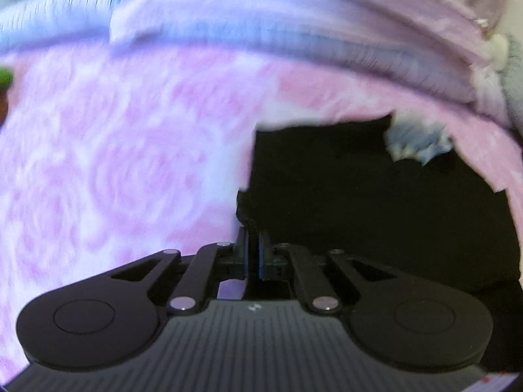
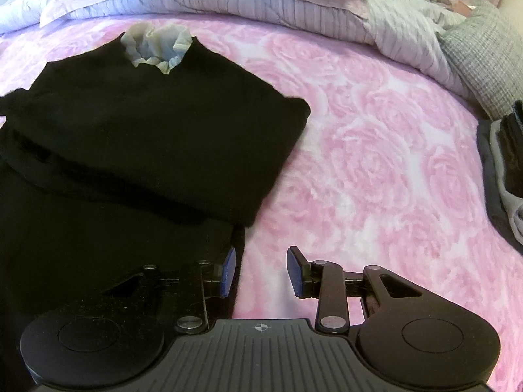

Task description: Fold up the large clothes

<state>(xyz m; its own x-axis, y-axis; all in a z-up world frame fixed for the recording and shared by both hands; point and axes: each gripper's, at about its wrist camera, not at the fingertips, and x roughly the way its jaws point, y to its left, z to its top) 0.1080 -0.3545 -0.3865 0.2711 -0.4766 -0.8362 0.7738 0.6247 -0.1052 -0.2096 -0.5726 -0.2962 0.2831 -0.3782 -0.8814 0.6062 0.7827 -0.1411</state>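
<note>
We took the black garment (image 2: 137, 137) as landmark; it lay partly folded on the pink rose bedspread (image 2: 376, 170), pale ruffled collar (image 2: 157, 47) at its far end.

Left gripper (image 1: 253, 245): at the garment's left edge, jaws all but closed. The dark edge sat right at the fingertips; we could not tell whether the pads had actually caught it. Risk: a thin or missed pinch would slip out on lifting.

Right gripper (image 2: 261, 271): at the garment's near right edge, jaws about half open, nothing between them. The left finger (image 2: 228, 271) lay over the cloth, the right one over bedspread. Risk: closing here could catch the bedspread too, or only one layer, skewing the fold.

A grey pile (image 2: 500, 176) lay well right of the garment.
</note>
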